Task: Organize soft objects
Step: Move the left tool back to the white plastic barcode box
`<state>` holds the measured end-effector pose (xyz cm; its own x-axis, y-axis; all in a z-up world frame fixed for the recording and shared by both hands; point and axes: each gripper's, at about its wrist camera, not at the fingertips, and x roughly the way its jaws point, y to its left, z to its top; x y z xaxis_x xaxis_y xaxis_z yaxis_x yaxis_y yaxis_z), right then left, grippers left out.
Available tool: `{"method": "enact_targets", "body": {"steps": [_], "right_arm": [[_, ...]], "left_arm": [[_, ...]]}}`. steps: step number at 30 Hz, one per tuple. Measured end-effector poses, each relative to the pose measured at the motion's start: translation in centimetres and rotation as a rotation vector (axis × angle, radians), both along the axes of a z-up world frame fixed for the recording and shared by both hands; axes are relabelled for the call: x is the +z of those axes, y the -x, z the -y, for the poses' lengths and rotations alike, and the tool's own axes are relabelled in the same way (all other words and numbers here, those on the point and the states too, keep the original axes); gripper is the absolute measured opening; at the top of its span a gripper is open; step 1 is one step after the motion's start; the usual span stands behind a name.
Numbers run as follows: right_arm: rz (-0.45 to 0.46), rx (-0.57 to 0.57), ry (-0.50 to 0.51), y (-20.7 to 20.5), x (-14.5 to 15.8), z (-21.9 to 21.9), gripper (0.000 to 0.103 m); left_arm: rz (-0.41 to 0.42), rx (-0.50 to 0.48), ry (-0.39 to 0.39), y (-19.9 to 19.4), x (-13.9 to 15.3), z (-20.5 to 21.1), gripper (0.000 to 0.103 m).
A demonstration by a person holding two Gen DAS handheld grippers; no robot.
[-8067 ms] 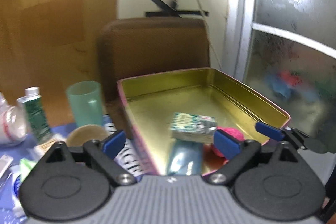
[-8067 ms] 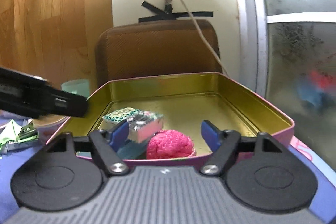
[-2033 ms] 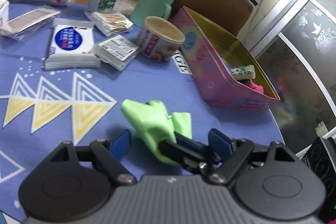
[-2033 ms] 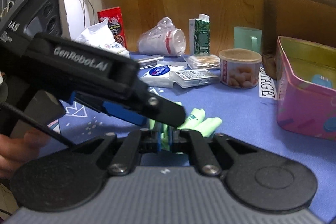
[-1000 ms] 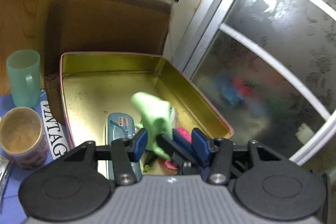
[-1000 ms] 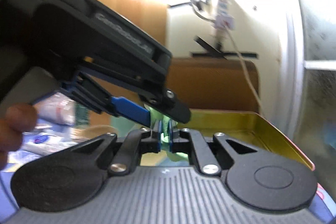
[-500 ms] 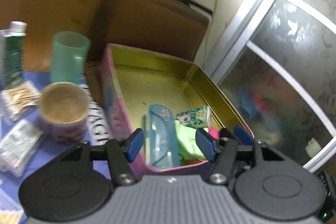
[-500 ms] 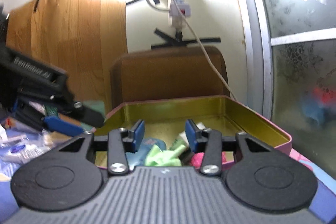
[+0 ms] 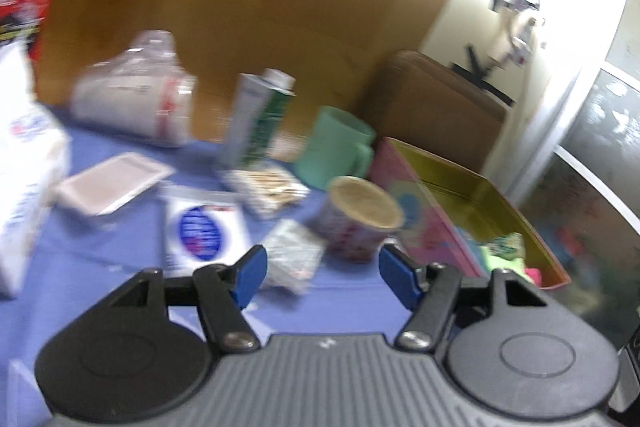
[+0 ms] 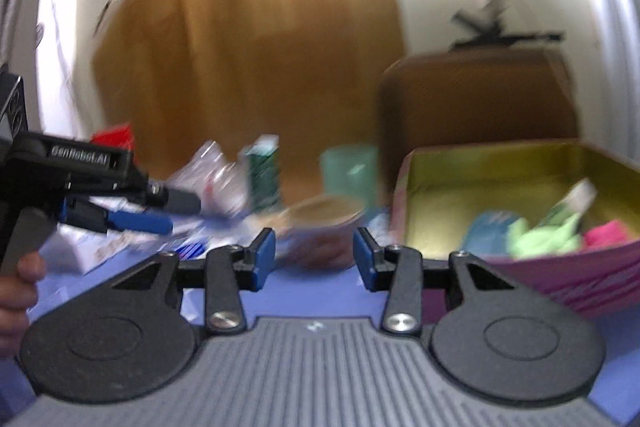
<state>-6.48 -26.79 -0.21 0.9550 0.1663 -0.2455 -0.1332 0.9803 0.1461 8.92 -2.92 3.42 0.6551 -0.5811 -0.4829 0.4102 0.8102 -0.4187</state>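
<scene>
The pink tin box (image 9: pixel 424 227) (image 10: pixel 560 267) with a gold inside stands at the right of the blue cloth. In it lie the green cloth (image 10: pixel 540 237) (image 9: pixel 502 259), a pink pom-pom (image 10: pixel 608 233), a blue case (image 10: pixel 488 229) and a patterned sponge (image 9: pixel 506 241). My left gripper (image 9: pixel 322 275) hangs over the table left of the box, its jaws opening with nothing between them. My right gripper (image 10: pixel 316 255) stands open and empty, pointing left of the box. The left gripper (image 10: pixel 136 215) also shows at the left of the right wrist view.
A printed cup (image 9: pixel 362 223), a mint mug (image 9: pixel 340 153), a green carton (image 9: pixel 256 125), a cotton-swab pack (image 9: pixel 268 189), tissue packs (image 9: pixel 204 227) and a bag of cups (image 9: pixel 132 111) crowd the cloth. A brown chair back (image 9: pixel 436 103) rises behind the box. A person's hand (image 10: pixel 16 291) holds the left gripper.
Both grippers let go of the green cloth, which now lies in the box. Both have swung left, away from the box, and their jaws stand wider.
</scene>
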Motion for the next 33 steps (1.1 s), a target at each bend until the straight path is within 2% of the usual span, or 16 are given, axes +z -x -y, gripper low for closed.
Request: {"method": "enact_targets", "body": {"steps": [6, 16, 27, 30, 33], "right_arm": [[-0.071, 0.057, 0.045, -1.3, -1.0, -2.8, 0.046], [-0.150, 0.072, 0.048, -2.5, -2.0, -4.3, 0.046], [-0.198, 0.090, 0.035, -3.5, -2.3, -5.0, 0.046], [-0.198, 0.094, 0.034, -3.6, -2.2, -5.1, 0.046], [-0.192, 0.096, 0.034, -3.8, -2.2, -5.3, 0.046]], "left_arm": [[-0.004, 0.072, -0.033, -0.2, -2.1, -3.9, 0.063], [-0.070, 0.096, 0.013, -1.3, -4.8, -5.8, 0.063], [-0.103, 0.117, 0.070, -1.7, -5.3, -6.9, 0.064], [-0.105, 0.116, 0.075, -1.7, -5.3, -6.9, 0.070], [-0.099, 0.118, 0.076, -1.6, -5.3, -7.0, 0.070]]}}
